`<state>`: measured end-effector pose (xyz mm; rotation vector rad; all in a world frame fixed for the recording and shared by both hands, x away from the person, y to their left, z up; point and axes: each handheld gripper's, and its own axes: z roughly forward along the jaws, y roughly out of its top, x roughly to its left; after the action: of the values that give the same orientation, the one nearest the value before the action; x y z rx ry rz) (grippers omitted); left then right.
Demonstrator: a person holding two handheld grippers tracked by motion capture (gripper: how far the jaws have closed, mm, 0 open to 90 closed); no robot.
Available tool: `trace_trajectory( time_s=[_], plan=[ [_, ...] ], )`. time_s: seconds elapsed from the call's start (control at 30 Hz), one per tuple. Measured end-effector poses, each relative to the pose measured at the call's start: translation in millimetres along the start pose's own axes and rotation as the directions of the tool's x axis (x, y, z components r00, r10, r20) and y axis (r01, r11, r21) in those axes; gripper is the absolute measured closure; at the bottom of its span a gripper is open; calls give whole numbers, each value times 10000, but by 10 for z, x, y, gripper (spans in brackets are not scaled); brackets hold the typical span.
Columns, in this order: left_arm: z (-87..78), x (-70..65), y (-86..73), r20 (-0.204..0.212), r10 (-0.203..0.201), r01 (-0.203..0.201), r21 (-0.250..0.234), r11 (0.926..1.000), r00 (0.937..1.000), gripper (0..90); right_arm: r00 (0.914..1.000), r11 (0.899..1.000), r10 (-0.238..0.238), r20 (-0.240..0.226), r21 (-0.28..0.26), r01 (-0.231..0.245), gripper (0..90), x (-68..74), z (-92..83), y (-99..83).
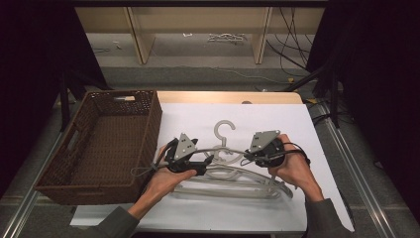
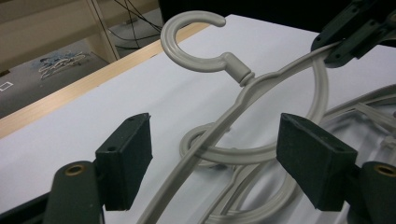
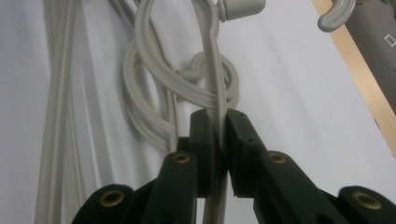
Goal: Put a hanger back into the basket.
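Hangers [image 1: 233,178] lie piled at centre of the white surface [image 1: 297,124] in the high view; the left claw [image 2: 215,158], spread, straddles the top hanger's [image 2: 243,93] arm in its view; the right claw [image 3: 217,140] pinches that arm at lower centre.

Both handheld grippers, left [image 1: 207,161] and right [image 1: 247,153]: black bodies, grey three-cornered top plates with dark screw holes, black trailing cables. Jaws are matte black blocks, brass-coloured pivot bushings. Person wears grey-olive long sleeves [image 1: 116,224].
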<state>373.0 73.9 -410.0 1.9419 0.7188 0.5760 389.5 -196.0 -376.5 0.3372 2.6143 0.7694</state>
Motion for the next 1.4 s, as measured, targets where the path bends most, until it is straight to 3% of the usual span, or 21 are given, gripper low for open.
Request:
trace_trajectory(
  time_s=[0.3,0.37,0.43,0.57,0.67,0.73,0.83,0.93,0.97,1.0,1.03,1.1,1.13,1.17,1.27,1.3,1.37,1.4],
  plan=[
    [149,-19,101,506,13,-47,672,9977,9987,301,9998,9995,-193,-13,-246,192,820,30,-39,55],
    [170,-18,125,495,-165,133,639,9979,9986,332,9995,9992,-323,-9,-231,322,821,35,-46,59],
    [175,-8,144,672,102,-163,906,9958,9977,365,9992,9990,-392,3,-224,392,820,38,-54,63],
    [199,-17,146,877,112,-210,1118,9935,9961,421,9994,9989,-353,-49,-321,351,820,48,-62,73],
    [227,-19,146,1105,316,-468,1381,9893,9934,515,9989,9983,-452,-103,-362,448,820,60,-59,82],
    [220,-8,161,1107,656,-821,1527,9849,9917,586,9982,9979,-562,-184,-341,556,820,67,-61,88],
    [191,38,209,1614,1221,-1486,1641,9752,9793,652,9975,9966,-709,-54,-413,706,820,65,-71,92],
    [131,26,266,1873,1972,-2294,1692,9585,9623,702,9944,9935,-1056,51,-432,1057,818,68,-113,110],
    [131,26,266,1873,1972,-2294,1692,9585,9623,715,9944,9935,-1056,51,-432,1057,818,68,-113,110],
    [90,0,300,1980,2241,-2578,1645,9521,9542,728,9917,9909,-1254,268,-461,1265,810,59,-145,113],
    [90,0,300,1980,2241,-2578,1645,9521,9542,738,9910,9900,-1301,300,-506,1315,803,53,-157,109],
    [45,-36,332,2147,2571,-2936,1600,9424,9422,763,9902,9892,-1274,565,-651,1310,782,22,-174,102],
    [45,-36,332,2147,2571,-2936,1600,9424,9422,770,9902,9892,-1274,565,-651,1310,782,22,-174,102],
    [29,-53,337,2179,2812,-3179,1568,9350,9346,775,9919,9906,-1159,519,-673,1192,774,24,-182,97],
    [8,-55,343,2358,2754,-3153,1522,9367,9320,798,9925,9928,-965,754,-636,1014,742,26,-189,107],
    [-1,-55,346,2473,2649,-3068,1492,9400,9320,809,9967,9957,-433,693,-784,487,719,43,-192,110],
    [-20,-69,354,2470,2390,-2790,1420,9497,9391,823,9956,9959,181,924,-898,-98,657,26,-218,117],
    [-20,-69,354,2470,2390,-2790,1420,9497,9391,824,9956,9959,181,924,-898,-98,657,26,-218,117]
  ],
)
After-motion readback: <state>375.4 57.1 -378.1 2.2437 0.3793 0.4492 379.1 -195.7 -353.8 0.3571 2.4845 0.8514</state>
